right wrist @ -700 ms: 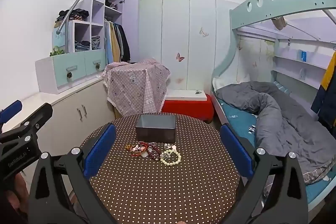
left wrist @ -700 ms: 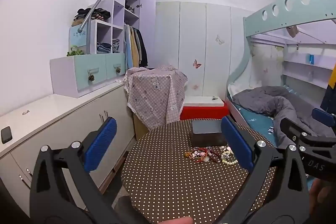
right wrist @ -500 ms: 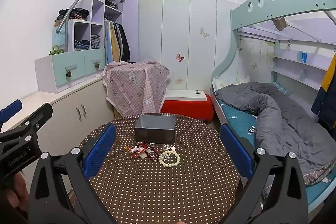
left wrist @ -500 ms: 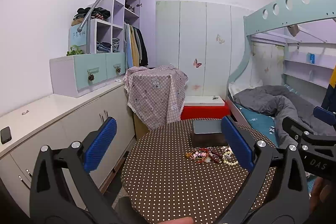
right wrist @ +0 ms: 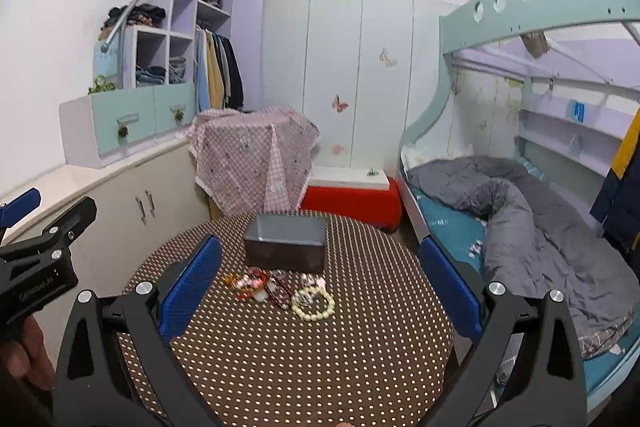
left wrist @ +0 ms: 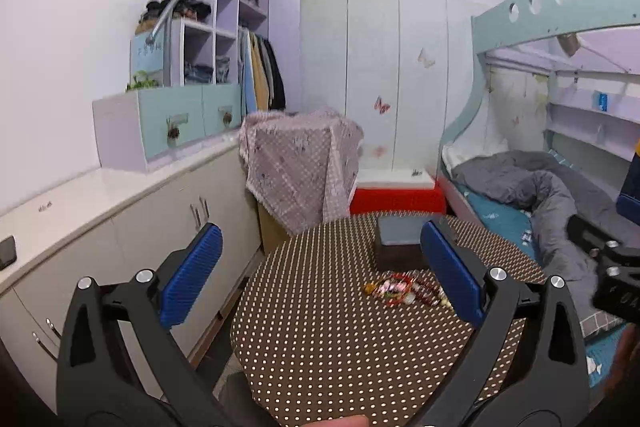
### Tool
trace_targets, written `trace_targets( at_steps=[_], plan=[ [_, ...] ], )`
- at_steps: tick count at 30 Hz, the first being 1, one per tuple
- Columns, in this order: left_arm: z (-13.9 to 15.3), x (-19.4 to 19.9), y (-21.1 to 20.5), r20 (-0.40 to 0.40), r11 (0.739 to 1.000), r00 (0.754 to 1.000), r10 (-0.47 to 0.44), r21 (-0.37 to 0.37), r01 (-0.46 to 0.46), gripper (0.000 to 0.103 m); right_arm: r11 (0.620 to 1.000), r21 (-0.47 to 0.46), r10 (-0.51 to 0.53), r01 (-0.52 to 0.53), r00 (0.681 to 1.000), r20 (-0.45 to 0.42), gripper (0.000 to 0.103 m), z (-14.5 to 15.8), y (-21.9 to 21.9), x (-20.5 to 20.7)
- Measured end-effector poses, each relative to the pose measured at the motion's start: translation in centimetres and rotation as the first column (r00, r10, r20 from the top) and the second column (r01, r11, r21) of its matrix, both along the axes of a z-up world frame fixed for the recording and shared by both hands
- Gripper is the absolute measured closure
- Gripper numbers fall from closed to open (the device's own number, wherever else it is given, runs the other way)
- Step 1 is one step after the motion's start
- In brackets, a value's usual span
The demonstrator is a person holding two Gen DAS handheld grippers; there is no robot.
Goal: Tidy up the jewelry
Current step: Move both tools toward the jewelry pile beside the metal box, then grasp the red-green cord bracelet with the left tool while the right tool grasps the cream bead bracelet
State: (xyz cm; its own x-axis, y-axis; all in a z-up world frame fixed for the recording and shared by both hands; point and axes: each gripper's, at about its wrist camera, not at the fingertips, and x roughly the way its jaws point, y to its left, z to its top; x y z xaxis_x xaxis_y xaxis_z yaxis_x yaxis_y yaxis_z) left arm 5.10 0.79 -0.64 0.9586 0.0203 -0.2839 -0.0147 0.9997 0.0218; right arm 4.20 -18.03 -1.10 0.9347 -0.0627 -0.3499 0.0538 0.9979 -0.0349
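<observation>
item: jewelry heap, a small loose cluster of bracelets on a round table covered in brown cloth with white dots. contents as seen from the right wrist view: cream bead bracelet lying flat as a closed ring at the right end of the cluster; red and dark beaded strands tangled to its left; a few small pale pieces nearer the box, too small to tell apart. in the left wrist view the heap is blurred, showing mainly red and mixed colours. container: dark grey open box, rectangular, standing just behind the heap toward the far side of the table, apart from the bracelets. tongs: right gripper spread wide, blue pads flanking the heap in view, held above the table and clear of every piece, holding nothing. left gripper likewise spread wide and holding nothing, with the heap just inside its right-hand blue pad and the box partly behind that pad.
</observation>
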Motion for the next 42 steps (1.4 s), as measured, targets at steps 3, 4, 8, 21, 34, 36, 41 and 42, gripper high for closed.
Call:
trace_targets(
  at_steps=[3, 4, 8, 21, 34, 36, 41, 42],
  plan=[
    [-2.1, 2.5, 0.2, -0.066, 1.0, 0.998, 0.01, 0.01, -0.009, 0.006, 1.0, 0.022, -0.009, 0.01, 0.998, -0.057, 0.008, -2.1, -1.1, 1.2],
    [-2.7, 3.4, 0.3, -0.088, 1.0, 0.996, 0.012, 0.013, -0.011, 0.006, 0.999, 0.03, -0.011, 0.013, 0.997, -0.08, 0.008, -3.0, -1.4, 1.7],
    [-6.4, 7.3, -0.1, -0.197, 1.0, 0.98, -0.004, 0.025, 0.009, 0.006, 1.0, 0.028, -0.008, 0.013, 0.987, -0.159, 0.007, -6.0, -2.0, 3.4],
    [-14.4, 18.5, -3.8, -0.465, 0.995, 0.88, -0.097, -0.016, 0.101, 0.006, 0.986, 0.163, 0.036, 0.02, 0.942, -0.334, 0.007, -12.5, -3.4, 8.7],
    [-17.5, 20.9, -4.6, -0.557, 0.975, 0.8, -0.222, -0.133, 0.178, 0.086, 0.981, 0.195, 0.082, -0.006, 0.919, -0.386, 0.007, -13.5, -4.4, 12.2],
    [-17.5, 20.9, -4.2, -0.554, 0.971, 0.797, -0.241, -0.145, 0.193, 0.086, 0.98, 0.198, 0.098, -0.02, 0.916, -0.39, 0.007, -13.6, -4.5, 12.6],
    [-17.3, 21.2, -3.5, -0.55, 0.967, 0.796, -0.253, -0.166, 0.192, 0.086, 0.978, 0.206, 0.118, -0.037, 0.911, -0.395, 0.007, -13.5, -4.2, 13.4],
    [-17.0, 20.9, -3.4, -0.536, 0.969, 0.808, -0.245, -0.158, 0.189, 0.085, 0.979, 0.2, 0.116, -0.037, 0.909, -0.4, 0.007, -13.4, -4.3, 13.5]
  ],
)
